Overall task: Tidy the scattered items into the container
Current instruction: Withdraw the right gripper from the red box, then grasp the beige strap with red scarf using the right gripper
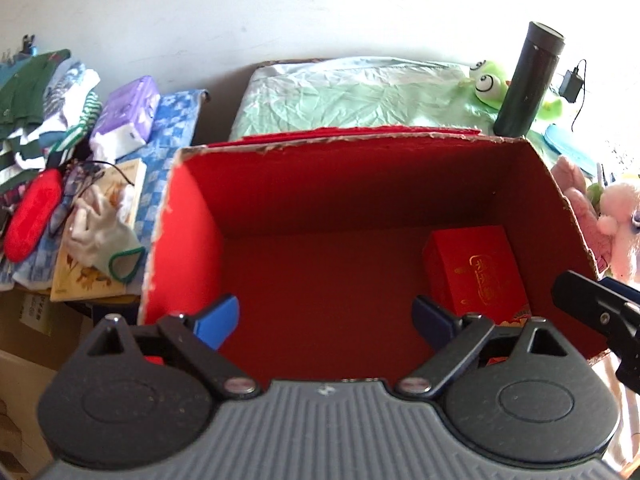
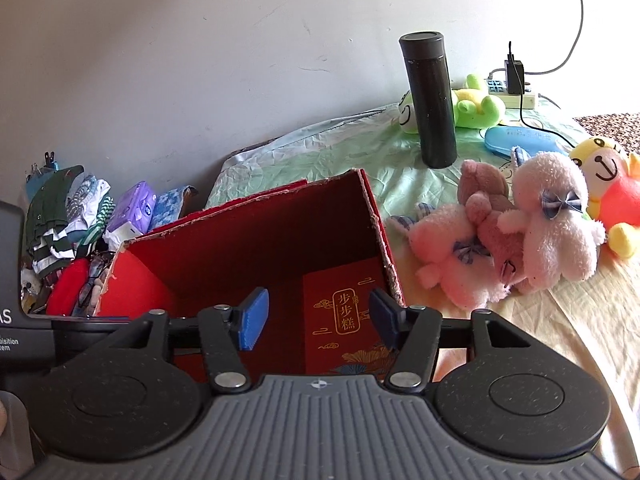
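Left gripper (image 1: 326, 320), blue-padded fingers spread wide, nothing between them, poised over the open red cardboard box (image 1: 192, 216). Right gripper (image 2: 316, 316), fingers apart too, empty, above the box's right end. Inside, at four o'clock on the floor, lies a red gift packet with gold lettering (image 1: 476, 272). Outward now: at one o'clock of the box stands a tall black cylindrical flask (image 2: 430, 100), with a green plush frog (image 2: 476, 106) just behind it. At three o'clock, pink plush toys (image 2: 516, 228) huddle touching on the pale green sheet (image 2: 360, 140), still outside the box.
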The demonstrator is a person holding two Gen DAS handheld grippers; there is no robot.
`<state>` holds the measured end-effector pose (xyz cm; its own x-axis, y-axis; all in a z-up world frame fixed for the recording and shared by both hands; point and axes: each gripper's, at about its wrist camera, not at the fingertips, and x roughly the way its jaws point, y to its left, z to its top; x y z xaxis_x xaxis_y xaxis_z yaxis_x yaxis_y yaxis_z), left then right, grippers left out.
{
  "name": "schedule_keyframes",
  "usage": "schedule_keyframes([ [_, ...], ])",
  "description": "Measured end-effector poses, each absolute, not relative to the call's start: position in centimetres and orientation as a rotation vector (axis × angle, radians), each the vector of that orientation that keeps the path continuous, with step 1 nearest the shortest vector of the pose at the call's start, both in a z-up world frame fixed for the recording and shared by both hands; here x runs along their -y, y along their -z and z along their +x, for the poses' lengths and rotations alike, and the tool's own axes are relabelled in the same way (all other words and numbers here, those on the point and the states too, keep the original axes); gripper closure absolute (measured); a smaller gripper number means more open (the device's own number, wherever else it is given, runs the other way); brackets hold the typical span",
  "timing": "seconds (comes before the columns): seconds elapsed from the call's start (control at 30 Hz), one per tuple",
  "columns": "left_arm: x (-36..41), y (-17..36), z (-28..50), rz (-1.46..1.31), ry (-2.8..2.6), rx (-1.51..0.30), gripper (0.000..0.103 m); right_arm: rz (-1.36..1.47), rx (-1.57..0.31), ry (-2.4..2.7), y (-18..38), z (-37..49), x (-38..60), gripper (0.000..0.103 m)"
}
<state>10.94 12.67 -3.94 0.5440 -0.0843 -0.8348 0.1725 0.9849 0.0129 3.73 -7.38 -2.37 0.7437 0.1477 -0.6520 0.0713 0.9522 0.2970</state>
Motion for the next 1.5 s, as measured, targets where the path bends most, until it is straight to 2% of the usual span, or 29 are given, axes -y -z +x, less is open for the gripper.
schedule_keyframes([
  [0.07,-12.6,3.8,10.4,0.116,0.141,-0.956,0.01,0.303,-0.721,-0.037,2.2,3.4,7.1,0.041],
  [0.13,-12.5,3.7,9.8,0.118,0.148,-0.945,0.01,0.277,-0.708,-0.032,2.1,2.9,6.6,0.033],
  [0.63,-12.2,3.0,7.1,0.125,0.024,-0.932,0.008,0.313,-0.724,-0.091,2.8,2.7,7.6,0.032],
  [1.3,-10.3,2.8,2.0,-0.007,-0.056,-0.924,0.006,0.243,-0.709,-0.311,2.1,0.4,12.2,0.034],
  [1.37,-10.3,2.9,1.0,-0.019,-0.054,-0.916,0.006,0.246,-0.707,-0.329,2.3,0.0,12.6,0.035],
  [1.5,-9.9,3.5,-1.7,-0.012,0.038,-0.91,0.006,0.23,-0.726,-0.351,2.9,-0.7,13.2,0.044],
])
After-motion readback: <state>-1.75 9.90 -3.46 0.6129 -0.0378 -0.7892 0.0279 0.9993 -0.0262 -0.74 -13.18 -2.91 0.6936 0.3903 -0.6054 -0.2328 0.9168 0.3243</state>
